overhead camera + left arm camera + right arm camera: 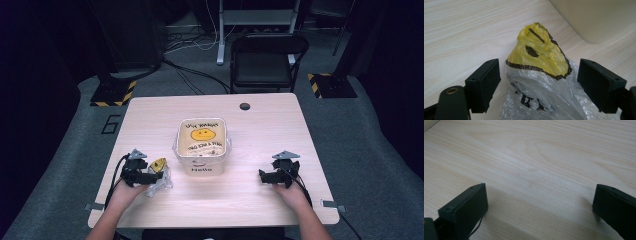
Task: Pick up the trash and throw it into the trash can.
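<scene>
Fingers [484, 82] of the left gripper [537, 85]: black, set wide apart, one on each side of the plastic bag [541, 75], neither pad plainly pressing it; whether they touch the film cannot be told; in the high view the left gripper [150, 176] sits at the near left of the surface [260, 195], held by the person's left hand [125, 192], grey three-cornered plate on top, cable trailing toward the near edge

Plastic bag [159, 179]: crumpled, clear film with black lettering, a yellow part with a black patterned border bunched up at its top; lies on the surface just left of the container [202, 145], between the left fingers

Fingers [465, 211] of the right gripper [540, 212]: black, wide apart, nothing between them but bare pale wood grain of the surface [536, 157]; in the high view the right gripper [263, 176] rests low at the near right, held by the right hand [290, 192], well apart from the container

Container: squarish, translucent, pale, at the middle of the surface; a yellow smiling face and dark handwriting show at its top, the word "Hello" on its near wall; its rounded corner [596, 22] shows in the left gripper view, beyond the bag

Surroundings: round dark grommet [244, 106] near the far edge of the surface; black folding chair [265, 60] beyond it on grey floor
</scene>
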Action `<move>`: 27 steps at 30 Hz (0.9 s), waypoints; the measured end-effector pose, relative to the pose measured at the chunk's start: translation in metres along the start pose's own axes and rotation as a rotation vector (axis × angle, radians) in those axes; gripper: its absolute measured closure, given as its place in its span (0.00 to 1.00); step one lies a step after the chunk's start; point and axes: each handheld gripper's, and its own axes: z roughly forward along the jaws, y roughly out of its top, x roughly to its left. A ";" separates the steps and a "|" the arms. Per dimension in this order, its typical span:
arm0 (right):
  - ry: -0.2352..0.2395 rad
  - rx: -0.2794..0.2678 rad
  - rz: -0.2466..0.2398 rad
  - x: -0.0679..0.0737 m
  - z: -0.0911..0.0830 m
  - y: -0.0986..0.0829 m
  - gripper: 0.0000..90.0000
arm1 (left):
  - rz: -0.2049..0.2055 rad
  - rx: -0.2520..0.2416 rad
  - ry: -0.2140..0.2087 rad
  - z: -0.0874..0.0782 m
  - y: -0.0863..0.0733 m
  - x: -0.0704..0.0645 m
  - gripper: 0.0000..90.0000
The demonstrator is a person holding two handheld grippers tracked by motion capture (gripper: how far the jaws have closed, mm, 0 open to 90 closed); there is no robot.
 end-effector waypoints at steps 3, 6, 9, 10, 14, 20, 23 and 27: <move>0.003 0.000 -0.004 0.000 0.000 0.000 0.00 | 0.000 0.000 -0.002 0.003 -0.001 -0.001 0.21; 0.004 -0.001 -0.007 0.000 0.000 0.000 0.00 | -0.011 0.002 -0.012 0.005 -0.002 -0.002 0.23; 0.005 -0.001 -0.007 0.000 0.000 0.000 0.00 | -0.003 0.013 -0.037 0.006 -0.003 -0.001 0.27; 0.005 -0.001 -0.008 0.000 0.000 0.000 0.00 | 0.000 0.014 -0.039 0.006 -0.003 -0.001 0.29; 0.007 0.000 -0.007 0.000 0.000 0.000 0.00 | 0.021 0.026 -0.049 0.008 -0.003 -0.002 0.35; 0.007 0.000 -0.007 0.000 0.000 0.000 0.00 | 0.083 0.055 -0.026 0.008 -0.002 -0.005 0.48; 0.007 0.000 -0.008 0.000 0.000 0.000 0.00 | 0.092 0.050 -0.033 0.005 0.000 -0.005 0.55; 0.007 0.001 -0.007 0.000 0.000 0.000 0.00 | 0.088 0.032 -0.054 0.000 0.004 -0.006 0.62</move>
